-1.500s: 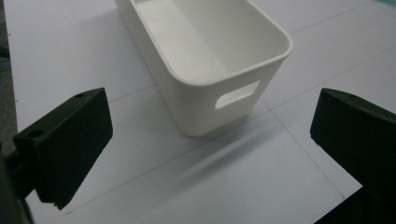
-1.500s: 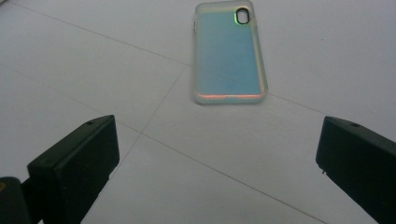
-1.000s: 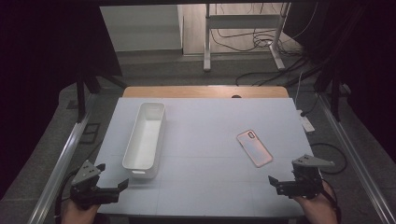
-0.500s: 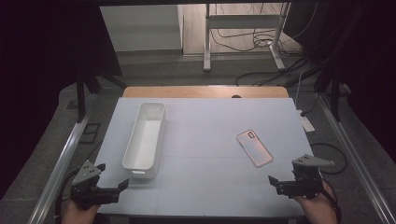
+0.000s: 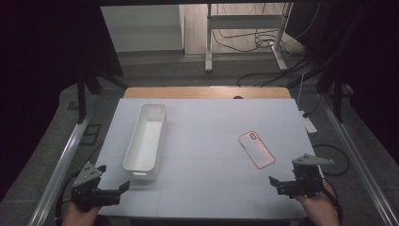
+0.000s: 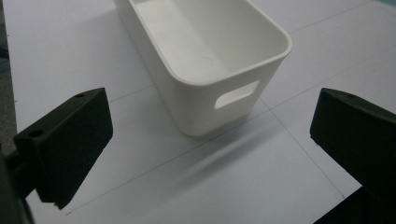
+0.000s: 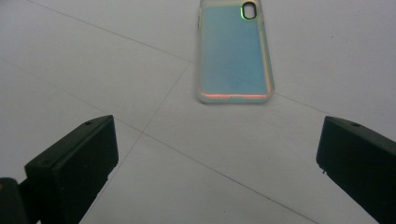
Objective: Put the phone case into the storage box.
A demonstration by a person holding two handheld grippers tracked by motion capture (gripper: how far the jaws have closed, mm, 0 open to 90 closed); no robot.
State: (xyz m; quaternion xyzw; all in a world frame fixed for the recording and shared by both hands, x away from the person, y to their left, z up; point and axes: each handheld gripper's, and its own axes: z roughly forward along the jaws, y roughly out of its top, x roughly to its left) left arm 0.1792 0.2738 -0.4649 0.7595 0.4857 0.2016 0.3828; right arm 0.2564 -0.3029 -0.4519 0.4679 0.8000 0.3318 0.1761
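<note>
Table, white top, wood strip at 12 o'clock, dark room behind with a metal stand and floor cables: nothing on it has shifted over the last second. Bin, long, white, empty, at 9 o'clock; phone case, flat, at 3 o'clock. Left gripper at 7 o'clock and right gripper at 5 o'clock, both unmoved with jaws wide apart and empty, so the pickup looks not yet begun.

Table open across the middle and near edge. White bin stands long at 12 o'clock of the left hand-held gripper, just ahead; bare surface to either side of it. Phone case lies flat at 11 o'clock of the right hand-held gripper; bare strip between them. Wide bare lane between bin and case.
</note>
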